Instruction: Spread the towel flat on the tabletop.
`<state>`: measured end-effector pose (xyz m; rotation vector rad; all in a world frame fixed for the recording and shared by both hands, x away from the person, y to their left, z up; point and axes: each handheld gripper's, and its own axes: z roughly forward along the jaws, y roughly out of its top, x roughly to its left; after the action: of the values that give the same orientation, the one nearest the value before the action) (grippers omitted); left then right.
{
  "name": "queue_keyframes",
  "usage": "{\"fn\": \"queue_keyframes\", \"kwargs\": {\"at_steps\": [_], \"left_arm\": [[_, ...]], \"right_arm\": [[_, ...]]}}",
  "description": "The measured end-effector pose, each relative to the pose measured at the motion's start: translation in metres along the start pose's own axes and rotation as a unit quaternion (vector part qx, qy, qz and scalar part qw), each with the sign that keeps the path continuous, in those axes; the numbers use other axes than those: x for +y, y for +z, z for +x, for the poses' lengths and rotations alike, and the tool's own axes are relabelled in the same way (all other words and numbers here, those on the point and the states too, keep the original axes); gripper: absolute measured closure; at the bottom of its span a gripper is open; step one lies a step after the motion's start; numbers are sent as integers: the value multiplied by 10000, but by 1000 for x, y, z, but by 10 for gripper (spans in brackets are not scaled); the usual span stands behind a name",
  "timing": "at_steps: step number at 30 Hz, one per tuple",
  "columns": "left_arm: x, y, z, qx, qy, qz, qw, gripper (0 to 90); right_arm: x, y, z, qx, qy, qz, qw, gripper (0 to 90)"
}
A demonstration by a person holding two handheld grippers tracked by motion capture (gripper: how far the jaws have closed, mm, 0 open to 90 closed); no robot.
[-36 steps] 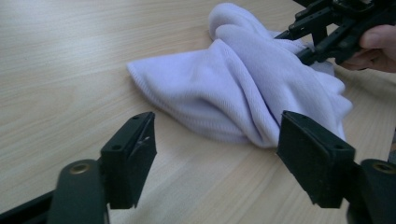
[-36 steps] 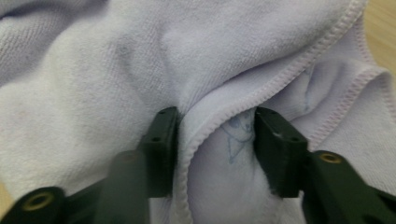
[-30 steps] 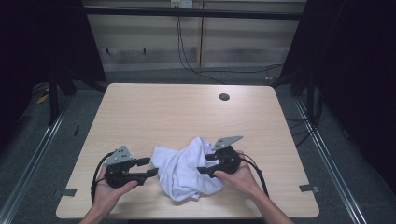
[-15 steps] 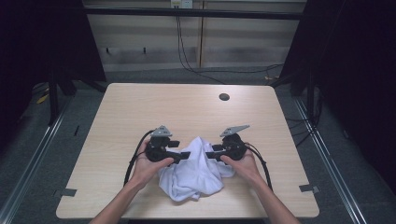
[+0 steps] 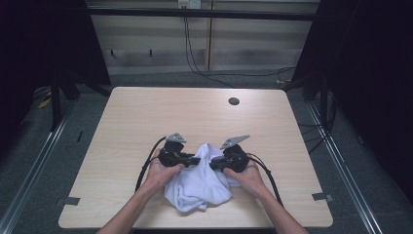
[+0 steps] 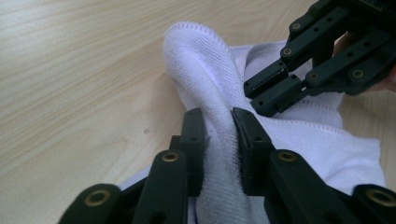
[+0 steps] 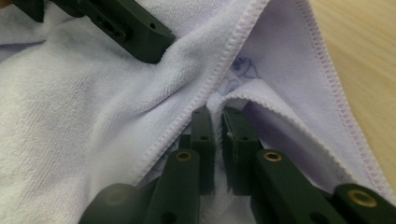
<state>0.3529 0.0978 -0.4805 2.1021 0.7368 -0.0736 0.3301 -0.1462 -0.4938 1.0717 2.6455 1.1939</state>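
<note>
A crumpled white towel point(image 5: 199, 183) lies near the front edge of the wooden table point(image 5: 146, 122). Both grippers meet at its raised top fold. My left gripper point(image 5: 195, 160) has just closed, and its pads pinch a thick upright fold of the towel point(image 6: 201, 60) between the jaws point(image 6: 218, 114). My right gripper point(image 5: 214, 162) has also just closed and pinches a hemmed edge of the towel point(image 7: 70, 116) at its jaw tips point(image 7: 218, 112). In each gripper view the other gripper shows close by, the right gripper point(image 6: 266, 88) and the left gripper point(image 7: 140, 37), both against the cloth.
A small dark round hole point(image 5: 234, 101) sits in the far right part of the table. Bare wood stretches behind and to both sides of the towel. Grey tape marks point(image 5: 322, 197) sit at the front corners. Cables run over the floor beyond the table.
The left hand came in from the left to the towel's top. The right hand shifted slightly. Both grippers' jaws closed onto the cloth, which now bunches up between them.
</note>
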Motion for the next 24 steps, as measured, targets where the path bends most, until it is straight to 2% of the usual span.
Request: {"fn": "queue_keyframes", "kwargs": {"at_steps": [2,3,5,7,8,12,15,19,22,24], "left_arm": [[-1,-7,0,-51,-107,-126,9999,791],[0,-11,-1,-33,-61,-186,9998,798],[1,-21,-1,-166,-81,-422,9989,799],[4,-33,-3,-168,-13,-627,9979,801],[5,-38,-3,-184,-44,-757,9970,801],[12,-55,-1,-121,-117,-1127,9935,803],[19,-71,3,67,-66,-1266,9919,807],[33,-103,15,373,-69,-1616,9861,808],[46,-130,19,567,-36,-1902,9801,810],[56,-148,22,688,-21,-2091,9755,811]], "right_arm": [[1,-2,-2,32,18,-25,10000,854],[2,-6,-3,29,80,-91,9999,855],[5,-16,-7,9,136,-231,9996,857],[9,-27,-8,-98,101,-380,9992,859],[11,-33,-8,-110,89,-478,9988,859],[18,-54,-14,-324,173,-792,9962,861],[25,-72,-22,-556,256,-934,9937,861],[42,-103,-34,-874,365,-1234,9878,862],[57,-123,-42,-1144,423,-1438,9821,862],[68,-136,-48,-1310,499,-1607,9770,862]]}}
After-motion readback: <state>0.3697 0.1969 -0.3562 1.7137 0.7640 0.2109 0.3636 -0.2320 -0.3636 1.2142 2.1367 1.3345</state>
